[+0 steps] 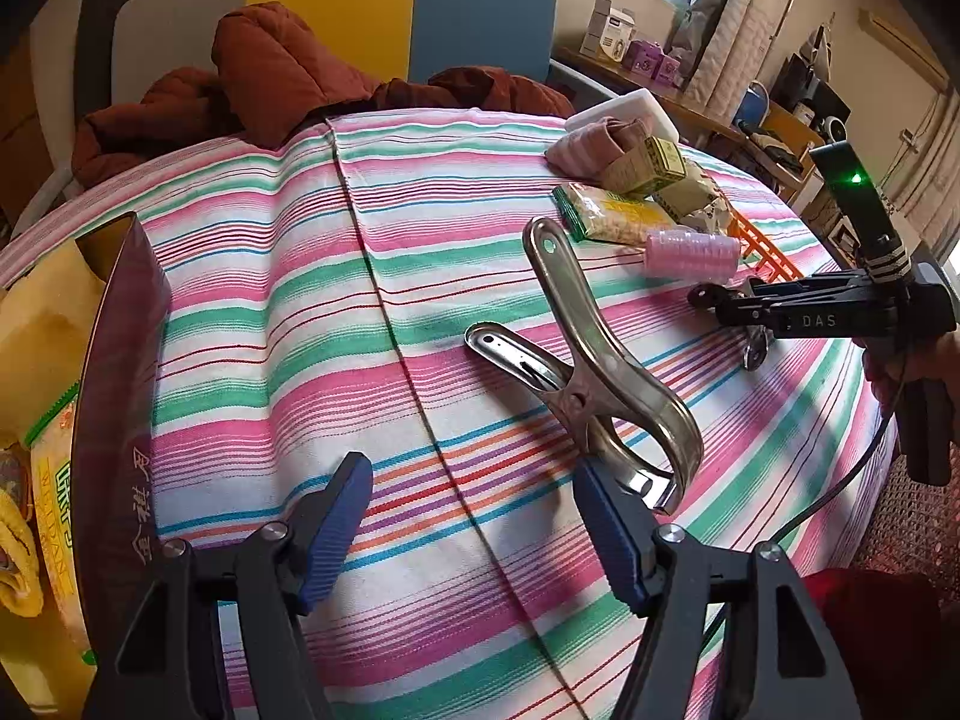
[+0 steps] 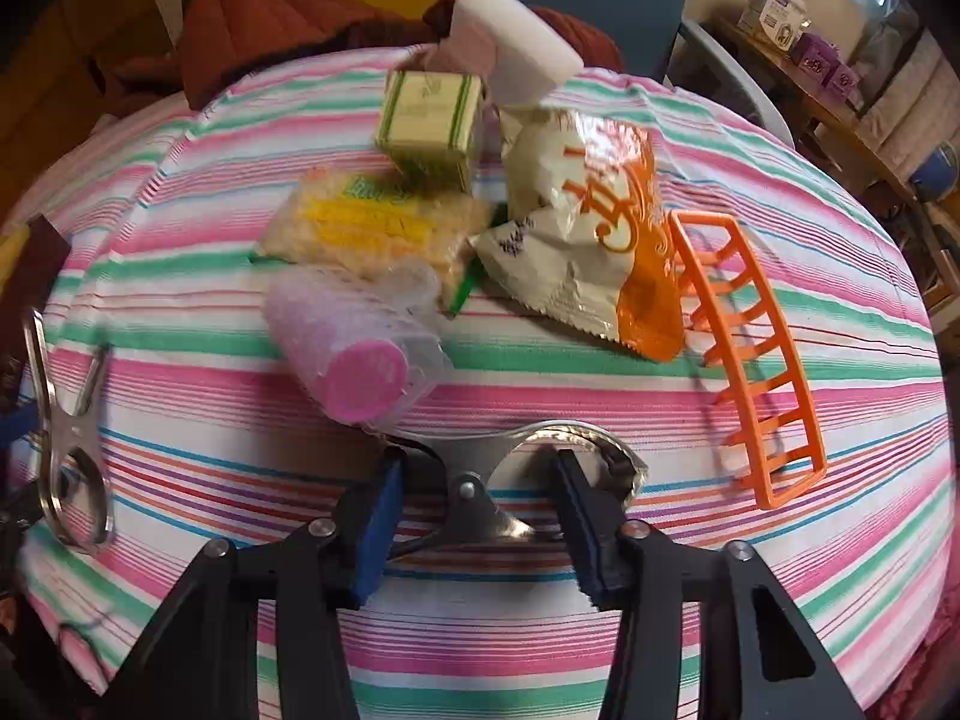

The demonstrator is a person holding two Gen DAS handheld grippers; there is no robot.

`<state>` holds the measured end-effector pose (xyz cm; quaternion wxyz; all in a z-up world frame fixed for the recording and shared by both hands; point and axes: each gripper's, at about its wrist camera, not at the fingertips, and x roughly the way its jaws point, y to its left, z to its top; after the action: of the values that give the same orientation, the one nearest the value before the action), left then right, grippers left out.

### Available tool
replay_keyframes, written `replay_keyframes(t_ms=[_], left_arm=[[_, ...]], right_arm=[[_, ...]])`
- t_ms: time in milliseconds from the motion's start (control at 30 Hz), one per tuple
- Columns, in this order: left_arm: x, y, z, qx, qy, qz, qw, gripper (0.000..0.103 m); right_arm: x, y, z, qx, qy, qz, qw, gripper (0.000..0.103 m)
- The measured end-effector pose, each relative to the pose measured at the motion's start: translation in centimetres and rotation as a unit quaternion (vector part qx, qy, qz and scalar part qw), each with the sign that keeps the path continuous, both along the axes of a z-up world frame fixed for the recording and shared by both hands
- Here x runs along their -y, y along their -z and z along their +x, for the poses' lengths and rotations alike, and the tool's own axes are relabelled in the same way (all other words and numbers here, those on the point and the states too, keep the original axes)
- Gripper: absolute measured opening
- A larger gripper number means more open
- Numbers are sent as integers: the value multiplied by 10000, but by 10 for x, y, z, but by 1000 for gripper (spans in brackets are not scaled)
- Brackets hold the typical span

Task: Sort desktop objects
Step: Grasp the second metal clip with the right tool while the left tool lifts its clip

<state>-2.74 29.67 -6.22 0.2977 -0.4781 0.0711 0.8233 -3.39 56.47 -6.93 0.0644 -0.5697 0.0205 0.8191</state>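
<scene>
In the left wrist view my left gripper point(image 1: 474, 534) stands open over the striped cloth, nothing between its blue pads. A large steel clip point(image 1: 600, 378) lies just beyond its right finger point(image 1: 612, 534), jaw end close to the pad. Further right, my right gripper point(image 1: 720, 306) hangs over a second steel clip point(image 1: 756, 351). In the right wrist view that clip point(image 2: 474, 480) lies between the fingers of my right gripper point(image 2: 480, 531); a gap shows beside the left pad point(image 2: 384, 516), so it is open. The large clip point(image 2: 66, 438) appears at the left edge.
A dark maroon box point(image 1: 120, 390) at the left holds snack packets. Beyond the right gripper lie a pink roll point(image 2: 354, 348), a yellow packet point(image 2: 378, 228), a green box point(image 2: 432, 120), a white block point(image 2: 516, 54), a white-orange bag point(image 2: 588, 228) and an orange rack point(image 2: 750, 360).
</scene>
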Motion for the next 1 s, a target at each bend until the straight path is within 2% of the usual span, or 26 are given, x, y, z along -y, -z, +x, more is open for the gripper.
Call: replay_keyframes(t_ms=[133,200,300,467,600,700,767,833,933,1000], left_arm=[[6,-6,-1,71,-108,315,9994,70],[5,-10,-1,65,-48,430,9990,70],[-7,-10,-2,112,81,285,9995,69],[-45,-18,-19,126,297,59,9995,68],[-63,-30,-26,111,487,71,9987,66],[-70,-34,-20,-160,808,-75,9966,66],[-76,-39,-16,-493,1072,-214,9928,66],[-86,-43,-13,-798,1463,-368,9853,67],[-106,-33,-10,-944,2270,-940,9647,65],[-113,-25,-13,-874,2608,-1249,9533,63]], right_arm=[[-5,-1,1,-11,114,-154,9998,49],[-5,0,1,55,194,-280,9994,46],[-11,-2,11,92,312,-419,9986,38],[-21,-4,17,85,399,-548,9977,36],[-27,-5,20,88,455,-615,9970,35],[-22,-5,25,109,446,-592,9972,35],[-22,-5,26,127,407,-566,9975,35],[-20,-4,23,134,401,-564,9975,35],[-21,-4,24,133,406,-576,9974,35],[-23,-5,26,127,423,-606,9972,35]])
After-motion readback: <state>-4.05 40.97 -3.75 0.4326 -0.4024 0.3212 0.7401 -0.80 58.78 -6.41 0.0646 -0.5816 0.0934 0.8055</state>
